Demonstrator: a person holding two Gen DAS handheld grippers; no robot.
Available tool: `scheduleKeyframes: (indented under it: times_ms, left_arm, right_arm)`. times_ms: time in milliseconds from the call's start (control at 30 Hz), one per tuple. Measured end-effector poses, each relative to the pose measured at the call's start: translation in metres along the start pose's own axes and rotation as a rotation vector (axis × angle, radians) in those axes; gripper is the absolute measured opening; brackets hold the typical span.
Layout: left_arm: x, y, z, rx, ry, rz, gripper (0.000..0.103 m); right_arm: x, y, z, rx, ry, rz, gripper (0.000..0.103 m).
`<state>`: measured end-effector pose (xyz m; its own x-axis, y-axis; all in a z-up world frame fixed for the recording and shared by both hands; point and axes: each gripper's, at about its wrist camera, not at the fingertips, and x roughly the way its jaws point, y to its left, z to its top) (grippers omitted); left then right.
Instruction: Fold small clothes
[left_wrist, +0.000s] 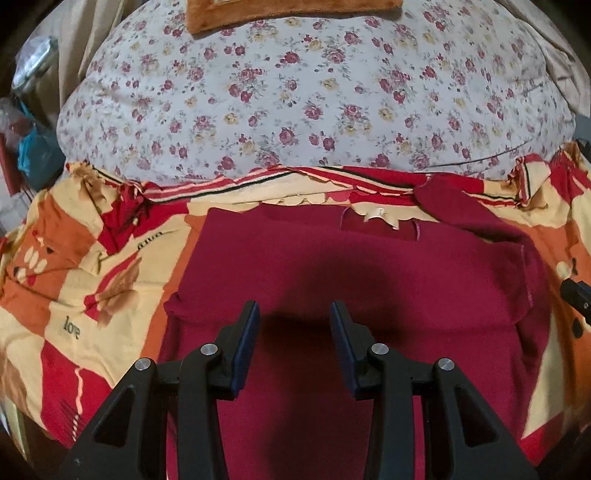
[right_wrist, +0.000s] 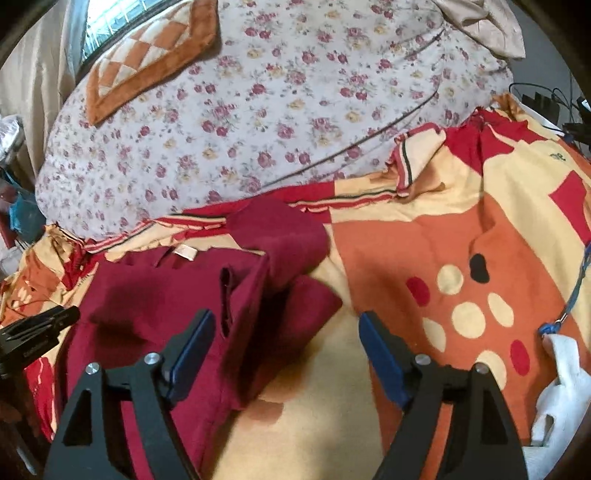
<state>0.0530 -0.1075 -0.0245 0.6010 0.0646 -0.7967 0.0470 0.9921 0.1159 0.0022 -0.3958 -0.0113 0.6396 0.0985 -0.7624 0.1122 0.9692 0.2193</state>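
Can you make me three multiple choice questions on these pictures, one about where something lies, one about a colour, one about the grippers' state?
1. Where does the garment lie?
A. on the patterned sheet
B. on the floral quilt
C. on the brown cushion

2. What colour is the garment?
A. white
B. dark red
C. blue

3. How do the two grippers stand?
A. both shut on cloth
B. one open, one shut
C. both open, holding nothing

Answers: 1 A, the dark red garment is spread on the orange, cream and red sheet, in front of the floral quilt. 2 B, it is deep red in both views. 3 C, the left gripper and right gripper both show a gap between their fingers with no cloth pinched.
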Motion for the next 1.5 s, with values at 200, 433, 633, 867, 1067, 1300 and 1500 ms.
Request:
scheduleKeyframes:
  times_ms: [200,433,633,867,1067,1300,1500]
  left_arm:
    - [0.009,0.015,-0.003,-0.005,-0.012,0.004,0.019]
    - [0.018,0.033,-0.001,-0.033,-0.027,-0.004,0.019]
    - [0.03,0.034,0.005,-0.009,-0.046,0.021,0.019]
    - [0.052,0.039,0.014,-0.022,-0.015,-0.01,0.019]
    - [0.081,0.046,0.007,-0.061,0.071,-0.051,0.019]
    - [0.085,0.048,0.004,-0.065,0.086,-0.068,0.019]
    - [0.071,0.059,0.011,-0.064,0.09,-0.074,0.019]
  right_arm:
    - [0.013,0.004,-0.003,0.002,-0.028,-0.05,0.083]
    - [0.02,0.009,-0.003,-0.033,-0.074,-0.085,0.083]
    - [0.017,0.013,-0.002,-0.08,-0.098,-0.105,0.083]
    - [0.01,0.011,0.021,-0.093,-0.093,-0.056,0.083]
    - [0.018,0.009,0.056,-0.143,-0.064,-0.057,0.083]
    - [0.056,0.033,0.097,-0.229,0.017,0.005,0.083]
    - [0.138,0.067,0.097,-0.385,0.249,0.012,0.075]
